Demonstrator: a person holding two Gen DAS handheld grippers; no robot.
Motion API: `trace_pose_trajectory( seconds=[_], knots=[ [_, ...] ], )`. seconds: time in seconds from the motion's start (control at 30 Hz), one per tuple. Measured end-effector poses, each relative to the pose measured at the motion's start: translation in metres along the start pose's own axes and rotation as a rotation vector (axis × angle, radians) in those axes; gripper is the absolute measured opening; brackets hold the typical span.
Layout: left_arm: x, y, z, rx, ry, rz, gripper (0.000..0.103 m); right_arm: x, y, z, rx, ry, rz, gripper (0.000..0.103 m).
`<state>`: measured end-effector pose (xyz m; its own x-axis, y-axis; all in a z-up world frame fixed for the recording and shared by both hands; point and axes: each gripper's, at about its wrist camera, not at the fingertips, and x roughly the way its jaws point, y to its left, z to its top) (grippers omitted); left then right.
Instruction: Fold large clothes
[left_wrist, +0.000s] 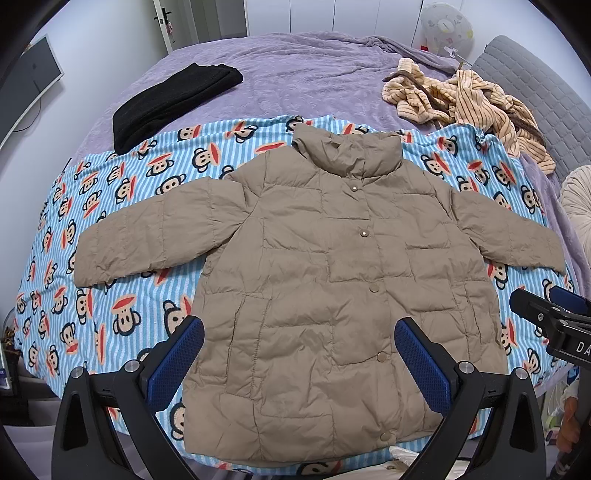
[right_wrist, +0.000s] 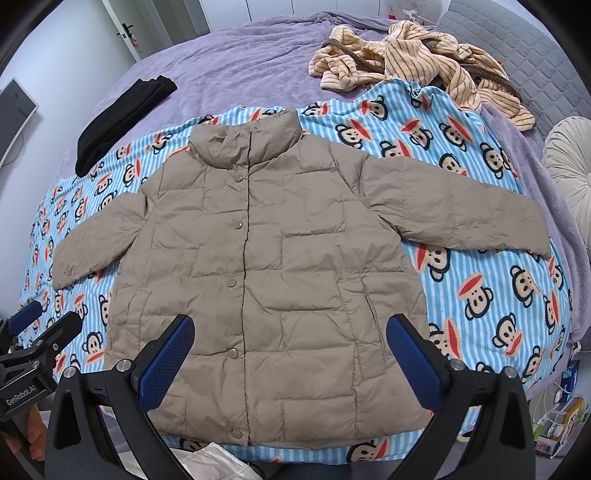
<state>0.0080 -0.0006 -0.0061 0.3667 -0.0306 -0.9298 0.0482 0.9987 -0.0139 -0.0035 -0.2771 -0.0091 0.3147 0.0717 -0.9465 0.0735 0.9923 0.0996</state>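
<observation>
A khaki quilted puffer jacket (left_wrist: 325, 280) lies flat, front up and buttoned, sleeves spread out to both sides, on a blue striped monkey-print blanket (left_wrist: 122, 206). It also shows in the right wrist view (right_wrist: 273, 258). My left gripper (left_wrist: 299, 354) is open and empty, held above the jacket's lower hem. My right gripper (right_wrist: 291, 354) is open and empty, also above the lower hem. The right gripper shows at the right edge of the left wrist view (left_wrist: 546, 314); the left gripper shows at the left edge of the right wrist view (right_wrist: 40, 328).
The blanket (right_wrist: 461, 258) lies on a purple bedspread (left_wrist: 314, 74). A folded black garment (left_wrist: 173, 99) sits at the back left. A crumpled striped beige garment (left_wrist: 472, 107) lies at the back right. A round cream cushion (right_wrist: 569, 170) is at the right. Clutter sits beside the bed (right_wrist: 557, 417).
</observation>
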Motion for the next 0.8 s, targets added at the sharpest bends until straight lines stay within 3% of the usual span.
trace_pose_trajectory(
  seconds=[0.8],
  knots=[
    [-0.0006,0.0001,-0.0015,-0.006,0.0,0.002,0.103,0.0011,0.0028,-0.0005,0.001,0.002,0.0,0.103]
  ],
)
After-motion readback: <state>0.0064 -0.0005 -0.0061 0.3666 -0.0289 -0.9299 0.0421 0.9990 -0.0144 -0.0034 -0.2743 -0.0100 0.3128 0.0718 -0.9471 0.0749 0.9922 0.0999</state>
